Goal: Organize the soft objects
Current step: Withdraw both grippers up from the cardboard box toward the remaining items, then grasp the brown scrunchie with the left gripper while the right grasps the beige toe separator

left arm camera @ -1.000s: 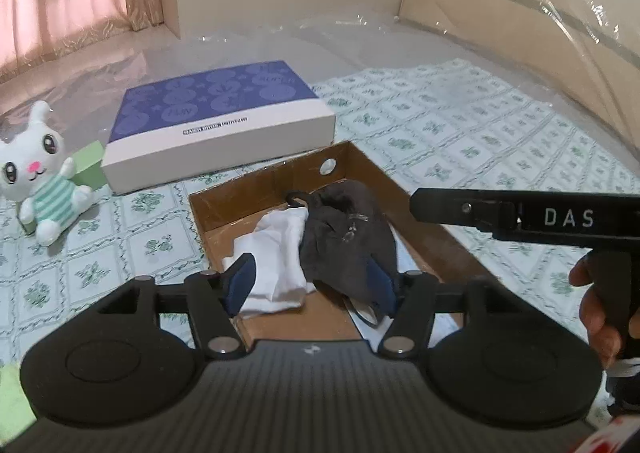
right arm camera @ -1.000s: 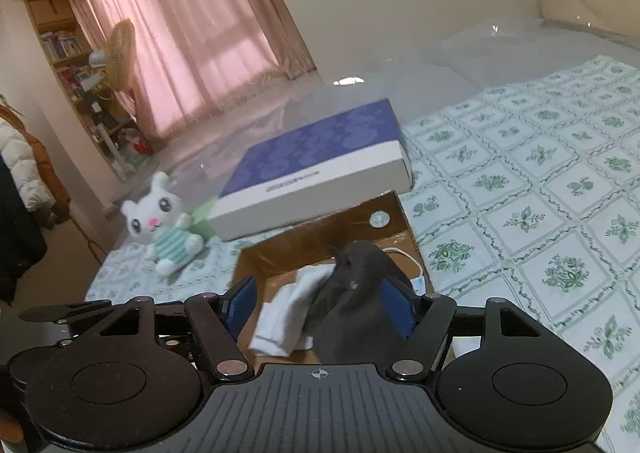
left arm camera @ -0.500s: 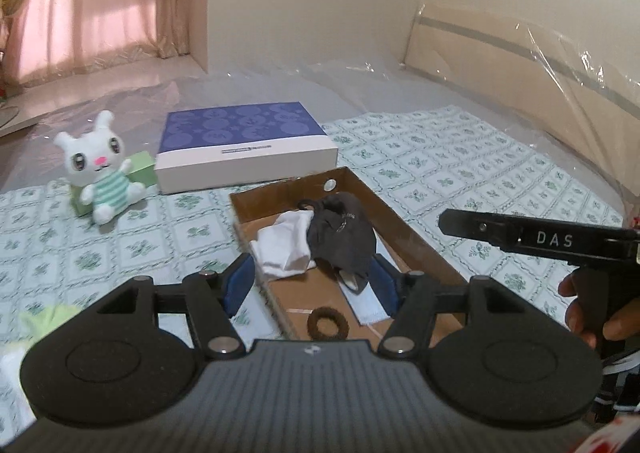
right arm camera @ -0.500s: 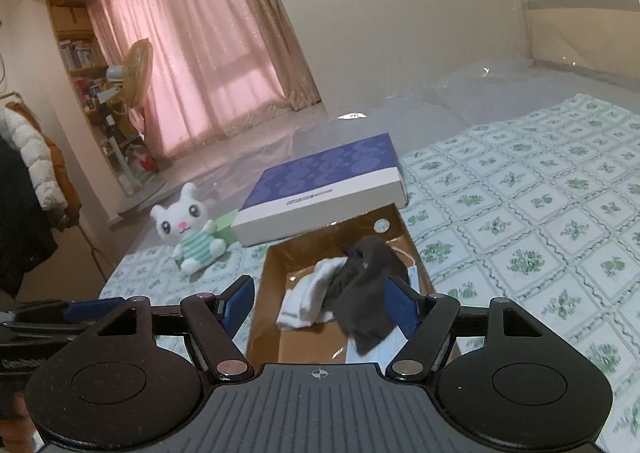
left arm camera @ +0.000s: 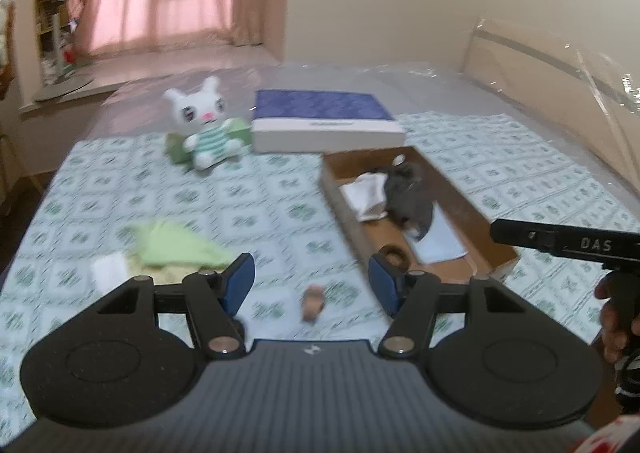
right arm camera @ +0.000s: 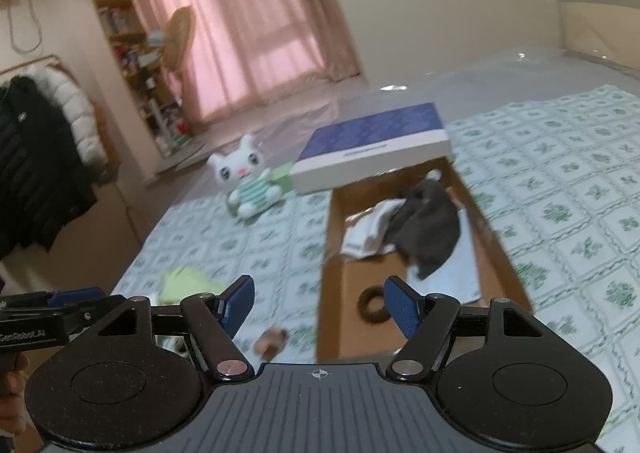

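A brown cardboard box (left arm camera: pixel 466 209) (right arm camera: pixel 331 277) lies open on the bed. It holds a dark grey cloth (left arm camera: pixel 410 199) (right arm camera: pixel 430 231), a white cloth (left arm camera: pixel 366 195) (right arm camera: pixel 370 227), a pale blue cloth (right arm camera: pixel 454 273) and a dark hair tie (left arm camera: pixel 394 255) (right arm camera: pixel 372 305). A light green cloth (left arm camera: pixel 172 247) (right arm camera: pixel 188 281) and a small brown item (left arm camera: pixel 313 301) (right arm camera: pixel 272 341) lie on the bedspread outside it. My left gripper (left arm camera: pixel 312 285) is open and empty above the bedspread. My right gripper (right arm camera: pixel 320 303) is open and empty too, near the box's front end.
A white plush bunny (left arm camera: pixel 204 129) (right arm camera: pixel 248 181) sits on a green block beside a blue-and-white flat box (left arm camera: pixel 320 125) (right arm camera: pixel 372 149) behind the cardboard box. Clear plastic covers the bed's far side. Curtains, shelves and hanging coats (right arm camera: pixel 36 157) stand at the left.
Both grippers have pulled back and up from the cardboard box, with the left swinging leftward. The green cloth and small brown item have come into view. The cloths stay in the box.
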`<move>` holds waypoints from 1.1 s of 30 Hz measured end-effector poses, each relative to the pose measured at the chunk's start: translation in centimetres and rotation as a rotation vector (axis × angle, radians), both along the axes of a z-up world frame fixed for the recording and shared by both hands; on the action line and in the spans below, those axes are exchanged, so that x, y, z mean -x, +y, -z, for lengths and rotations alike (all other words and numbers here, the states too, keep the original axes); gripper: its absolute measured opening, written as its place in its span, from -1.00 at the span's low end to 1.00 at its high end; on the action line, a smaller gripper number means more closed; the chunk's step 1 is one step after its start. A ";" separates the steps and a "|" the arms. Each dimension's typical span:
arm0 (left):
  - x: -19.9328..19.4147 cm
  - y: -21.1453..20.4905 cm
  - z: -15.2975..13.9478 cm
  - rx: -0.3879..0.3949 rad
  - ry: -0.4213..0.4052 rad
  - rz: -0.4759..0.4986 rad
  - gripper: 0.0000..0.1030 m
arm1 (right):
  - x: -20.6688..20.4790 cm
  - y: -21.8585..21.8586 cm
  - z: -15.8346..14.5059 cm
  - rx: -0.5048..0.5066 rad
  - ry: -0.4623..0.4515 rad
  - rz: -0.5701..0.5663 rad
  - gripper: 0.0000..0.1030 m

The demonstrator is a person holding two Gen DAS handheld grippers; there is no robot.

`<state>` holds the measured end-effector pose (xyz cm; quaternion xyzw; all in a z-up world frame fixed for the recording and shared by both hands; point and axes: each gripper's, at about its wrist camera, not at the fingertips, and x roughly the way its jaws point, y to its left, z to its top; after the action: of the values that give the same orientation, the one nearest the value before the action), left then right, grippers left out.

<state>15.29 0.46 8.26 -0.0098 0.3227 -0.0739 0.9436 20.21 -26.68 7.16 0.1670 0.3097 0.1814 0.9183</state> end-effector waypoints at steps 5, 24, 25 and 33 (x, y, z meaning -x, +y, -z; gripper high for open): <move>2.1 2.6 0.8 -0.008 0.020 -0.071 0.17 | 1.7 2.8 0.6 0.017 0.016 -0.065 0.39; 4.4 6.2 6.1 0.001 0.130 -0.192 0.17 | 3.4 10.7 5.8 0.115 0.121 -0.205 0.39; 4.4 6.1 6.4 -0.004 0.130 -0.189 0.17 | 3.4 11.1 6.1 0.124 0.120 -0.208 0.39; 2.4 6.1 8.0 -0.051 0.126 -0.174 0.17 | 2.4 13.4 7.9 0.160 0.114 -0.161 0.32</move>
<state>12.84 6.54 0.29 -0.0183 0.3811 0.0171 0.9242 17.85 -13.29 -0.70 0.0779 0.3873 0.2197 0.8920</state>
